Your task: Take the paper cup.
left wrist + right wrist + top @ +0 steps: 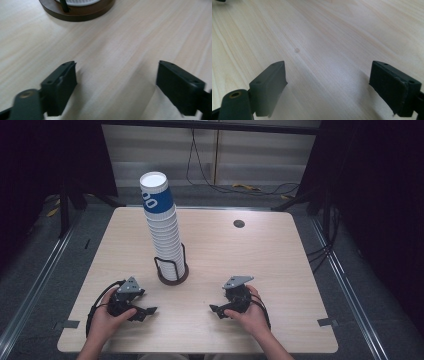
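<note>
While both jaw sets gape with nothing between them, left hand-held gripper (144, 311) and right hand-held gripper (216, 309) rest near the tabletop (280, 265) front edge. Paper cup stack (162, 227) stands mid-tabletop in a wire holder (172, 270): tall, smooth, leaning. Likely risk: an off-centre pinch topples it.

We see a pale wooden table (280, 255) on a grey floor (65, 265), black curtains (380, 180) at both sides, and cables (260, 187) trailing along the light back wall (260, 155).
</note>
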`<state>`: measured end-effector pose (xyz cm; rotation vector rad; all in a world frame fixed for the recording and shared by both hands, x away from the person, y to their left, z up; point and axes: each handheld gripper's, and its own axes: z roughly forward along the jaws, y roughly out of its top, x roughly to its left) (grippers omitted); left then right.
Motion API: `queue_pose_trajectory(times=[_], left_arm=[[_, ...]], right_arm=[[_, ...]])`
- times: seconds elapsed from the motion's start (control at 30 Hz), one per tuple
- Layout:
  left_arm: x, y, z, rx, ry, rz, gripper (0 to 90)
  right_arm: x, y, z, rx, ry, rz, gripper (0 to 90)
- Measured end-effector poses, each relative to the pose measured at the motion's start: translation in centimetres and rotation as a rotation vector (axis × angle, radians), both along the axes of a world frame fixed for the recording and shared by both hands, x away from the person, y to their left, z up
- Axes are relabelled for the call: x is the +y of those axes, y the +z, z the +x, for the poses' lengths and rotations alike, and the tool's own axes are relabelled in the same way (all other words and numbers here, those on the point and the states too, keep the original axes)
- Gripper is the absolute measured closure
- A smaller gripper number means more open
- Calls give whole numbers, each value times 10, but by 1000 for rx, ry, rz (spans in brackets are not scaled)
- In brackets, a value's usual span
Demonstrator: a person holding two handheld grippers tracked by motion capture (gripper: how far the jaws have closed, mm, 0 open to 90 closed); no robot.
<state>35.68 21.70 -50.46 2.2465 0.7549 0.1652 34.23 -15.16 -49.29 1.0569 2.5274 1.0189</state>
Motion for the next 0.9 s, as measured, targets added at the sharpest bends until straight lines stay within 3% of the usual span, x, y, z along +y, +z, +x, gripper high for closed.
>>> queue_pose_trajectory(times=[0.1,0.23,0.33,0.4,0.73,0.9], left_arm=[[0,7,1,-6,-10,6,160],[0,18,3,-10,-11,-45,160],[0,29,4,9,-2,-75,160],[-1,37,6,10,-9,-95,160],[0,73,15,27,-52,-80,160],[2,88,19,37,-57,-116,160]], right_arm=[[0,7,3,4,21,8,132],[0,18,7,-19,55,6,131],[-2,25,11,-2,65,58,132],[-2,29,14,-11,70,55,132],[11,47,27,-16,131,63,134],[18,58,31,-12,156,80,134]])
